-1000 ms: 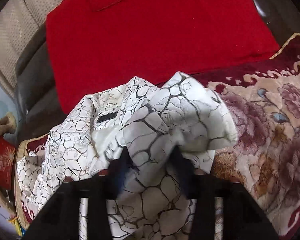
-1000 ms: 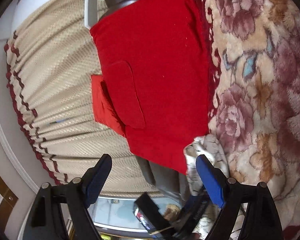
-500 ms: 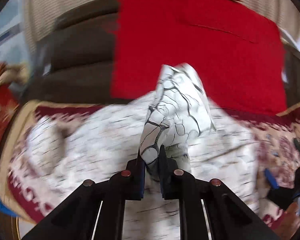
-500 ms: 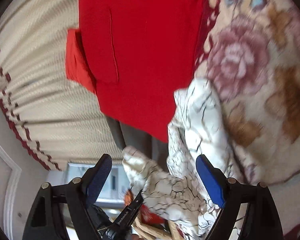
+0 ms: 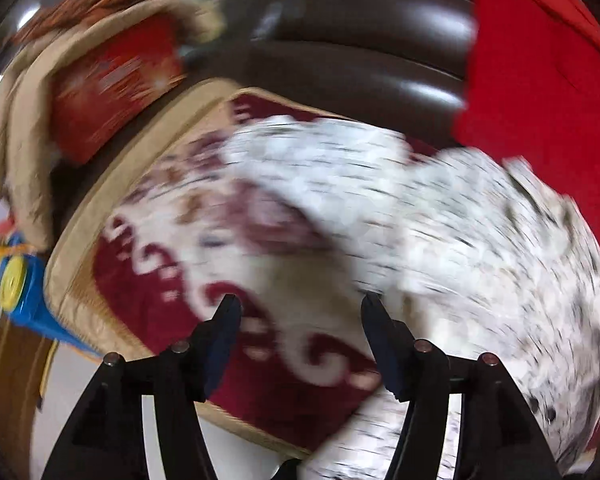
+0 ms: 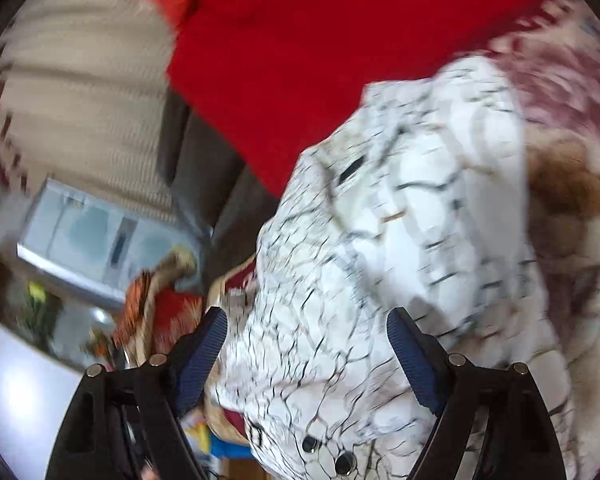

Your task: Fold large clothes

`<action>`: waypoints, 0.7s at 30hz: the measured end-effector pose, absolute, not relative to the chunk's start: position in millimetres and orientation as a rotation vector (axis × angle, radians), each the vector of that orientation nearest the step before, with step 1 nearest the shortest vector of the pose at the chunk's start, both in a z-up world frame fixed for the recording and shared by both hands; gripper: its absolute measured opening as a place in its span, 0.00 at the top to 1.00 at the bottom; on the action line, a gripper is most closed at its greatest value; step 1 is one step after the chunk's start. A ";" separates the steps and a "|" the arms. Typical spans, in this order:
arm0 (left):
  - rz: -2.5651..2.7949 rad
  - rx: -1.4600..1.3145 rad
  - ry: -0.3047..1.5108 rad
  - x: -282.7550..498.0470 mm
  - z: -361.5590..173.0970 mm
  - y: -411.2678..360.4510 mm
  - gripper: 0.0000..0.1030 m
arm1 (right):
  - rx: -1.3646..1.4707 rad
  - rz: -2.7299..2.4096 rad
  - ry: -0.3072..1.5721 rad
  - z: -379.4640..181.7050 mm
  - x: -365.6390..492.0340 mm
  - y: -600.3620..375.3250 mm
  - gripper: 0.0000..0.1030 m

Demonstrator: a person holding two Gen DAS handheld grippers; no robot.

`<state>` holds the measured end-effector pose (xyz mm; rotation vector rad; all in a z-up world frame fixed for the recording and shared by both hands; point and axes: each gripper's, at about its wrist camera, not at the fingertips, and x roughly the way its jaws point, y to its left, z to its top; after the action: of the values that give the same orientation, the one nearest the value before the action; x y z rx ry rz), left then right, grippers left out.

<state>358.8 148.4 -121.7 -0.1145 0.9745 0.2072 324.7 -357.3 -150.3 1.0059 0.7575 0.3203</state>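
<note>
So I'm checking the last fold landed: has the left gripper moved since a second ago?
Yes. The left gripper swung left off the white garment, away from the red cushion; its jaws are opening, empty.

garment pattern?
White with thin black crackle lines; the garment shows clearest in the right wrist view.

Item: one large garment [image 6: 400, 240], white, printed all over with thin black crackle lines. You will find a small black rectangular patch on its upper part in your right wrist view, and two dark round snaps at its lower edge. It lies rumpled and bunched on the floral blanket, not yet folded flat, with its far edge reaching the red cover and the dark sofa back. In your left wrist view the same garment [image 5: 440, 220] spreads across the right half of the picture, heavily blurred, so you cannot make out sleeves or collar there.
</note>
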 end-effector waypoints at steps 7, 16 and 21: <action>0.197 -0.507 0.989 385.4 -139.5 230.4 0.38 | 0.871 0.232 0.974 -181.0 338.5 -334.5 0.19; 0.094 -0.935 1.055 467.0 -191.1 247.4 0.36 | 0.813 0.258 0.983 -181.0 334.2 -333.5 0.19; 0.024 -1.071 1.049 498.3 -215.6 239.9 0.36 | 0.750 0.258 0.996 -180.3 335.6 -326.4 0.18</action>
<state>498.3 239.9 -215.6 -1.0715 1.0489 0.0244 335.6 -326.4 -180.3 0.7496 0.9959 0.2575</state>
